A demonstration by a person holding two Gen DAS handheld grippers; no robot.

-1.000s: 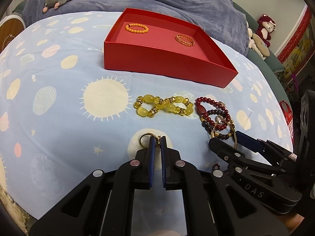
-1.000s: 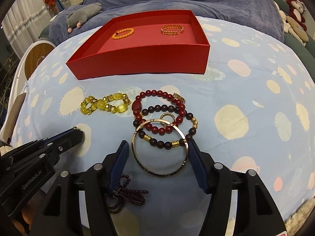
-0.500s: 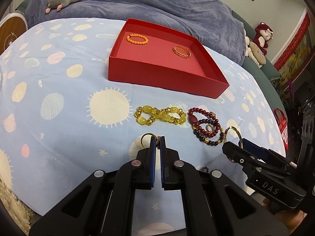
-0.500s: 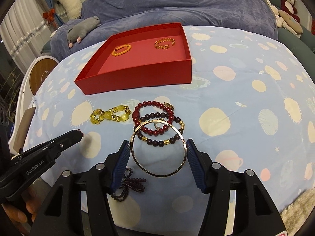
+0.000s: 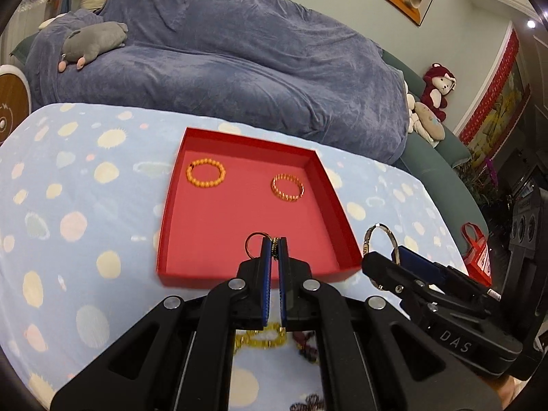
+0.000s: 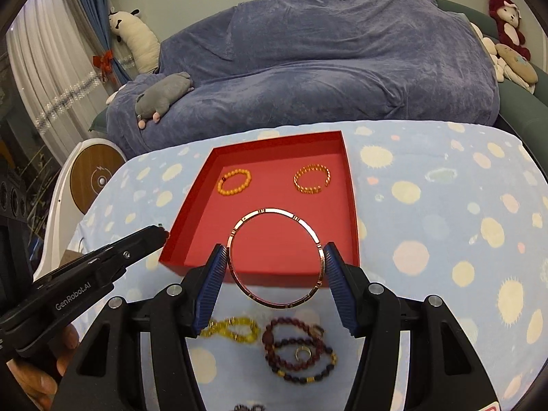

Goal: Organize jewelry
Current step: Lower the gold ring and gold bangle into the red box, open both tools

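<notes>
Left claw (image 5: 273,250): matte black linkage arms, silver round screws at the pivots, blue ribbed pads on both fingers; white "GenRobot.AI" lettering on its side. Right claw (image 6: 275,263): same black frame, silver screws and blue ribbed pads; side marked "DAS". Bare skin of a hand (image 6: 41,373) shows below the left claw body.

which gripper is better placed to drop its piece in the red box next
Left. The left gripper, shut on a small ring, looks over the box floor; the right gripper's bangle straddles the near wall.

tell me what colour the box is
Red box, with a slightly pinker floor; the right wrist view shows it best.
</notes>
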